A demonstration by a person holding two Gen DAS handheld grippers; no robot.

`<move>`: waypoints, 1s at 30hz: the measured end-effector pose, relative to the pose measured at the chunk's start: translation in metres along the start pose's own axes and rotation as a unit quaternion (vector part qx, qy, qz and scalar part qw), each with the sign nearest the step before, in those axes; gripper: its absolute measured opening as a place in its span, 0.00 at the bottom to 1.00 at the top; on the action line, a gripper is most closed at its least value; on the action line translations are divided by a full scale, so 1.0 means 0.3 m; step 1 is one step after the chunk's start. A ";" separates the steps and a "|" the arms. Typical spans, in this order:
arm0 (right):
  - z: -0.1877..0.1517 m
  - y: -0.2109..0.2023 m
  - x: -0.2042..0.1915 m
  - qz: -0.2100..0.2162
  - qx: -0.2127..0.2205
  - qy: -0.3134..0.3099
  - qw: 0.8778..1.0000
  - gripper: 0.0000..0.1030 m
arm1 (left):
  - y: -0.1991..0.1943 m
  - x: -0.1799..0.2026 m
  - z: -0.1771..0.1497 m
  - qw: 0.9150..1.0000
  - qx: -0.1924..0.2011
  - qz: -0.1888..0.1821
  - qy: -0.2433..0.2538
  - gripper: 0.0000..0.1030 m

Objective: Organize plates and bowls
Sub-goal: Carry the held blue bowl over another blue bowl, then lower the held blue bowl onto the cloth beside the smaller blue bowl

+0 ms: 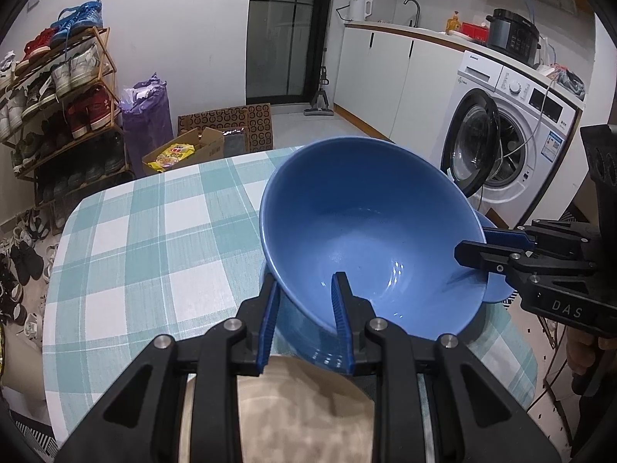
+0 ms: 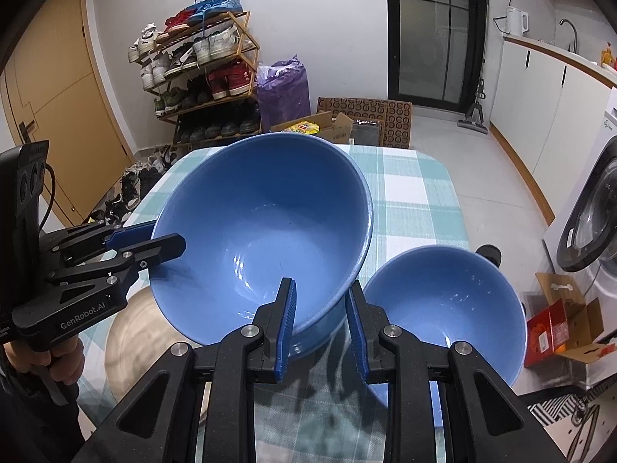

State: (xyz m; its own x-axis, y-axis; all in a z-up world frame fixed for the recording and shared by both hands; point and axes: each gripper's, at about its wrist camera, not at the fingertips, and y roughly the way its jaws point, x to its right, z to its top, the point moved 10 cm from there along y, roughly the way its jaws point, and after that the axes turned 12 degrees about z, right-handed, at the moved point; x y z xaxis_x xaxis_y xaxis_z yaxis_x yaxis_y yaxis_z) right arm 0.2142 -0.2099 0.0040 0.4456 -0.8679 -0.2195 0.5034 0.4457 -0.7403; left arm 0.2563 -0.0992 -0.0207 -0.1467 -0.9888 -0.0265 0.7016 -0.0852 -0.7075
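A large blue bowl (image 1: 370,223) (image 2: 262,216) hangs tilted over the table with the green-and-white checked cloth (image 1: 154,239) (image 2: 420,200). My left gripper (image 1: 306,308) (image 2: 169,241) is shut on its near rim, one finger inside and one outside the wall. My right gripper (image 2: 322,308) (image 1: 468,247) is shut on the rim at the other side in the same way. A smaller blue bowl (image 2: 443,301) (image 1: 497,293) stands on the cloth just right of the large one. A beige plate (image 1: 300,405) (image 2: 131,332) lies on the table under the left gripper.
A washing machine (image 1: 509,135) with its door ajar stands to the right of the table. A shoe rack (image 2: 200,77), a purple bag (image 2: 283,88) and cardboard boxes (image 2: 335,123) are on the floor beyond the far edge. A person's hand (image 2: 58,359) holds the left gripper's handle.
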 end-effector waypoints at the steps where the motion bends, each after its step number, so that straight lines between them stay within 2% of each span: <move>1: -0.004 0.005 -0.001 0.001 -0.002 0.001 1.000 0.26 | 0.004 -0.001 -0.007 1.000 -0.002 0.000 0.000 0.25; 30: -0.083 0.156 0.015 0.001 -0.051 0.000 0.999 0.26 | 0.077 -0.014 -0.090 0.999 -0.042 0.015 0.010 0.25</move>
State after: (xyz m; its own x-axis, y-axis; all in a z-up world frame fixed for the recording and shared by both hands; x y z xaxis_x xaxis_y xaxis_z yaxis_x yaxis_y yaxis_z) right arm 0.2212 -0.1984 -0.0475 0.4463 -0.8670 -0.2217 0.4237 0.4229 -0.8010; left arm 0.2542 -0.0936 -0.0560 -0.1415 -0.9880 -0.0617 0.6444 -0.0446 -0.7634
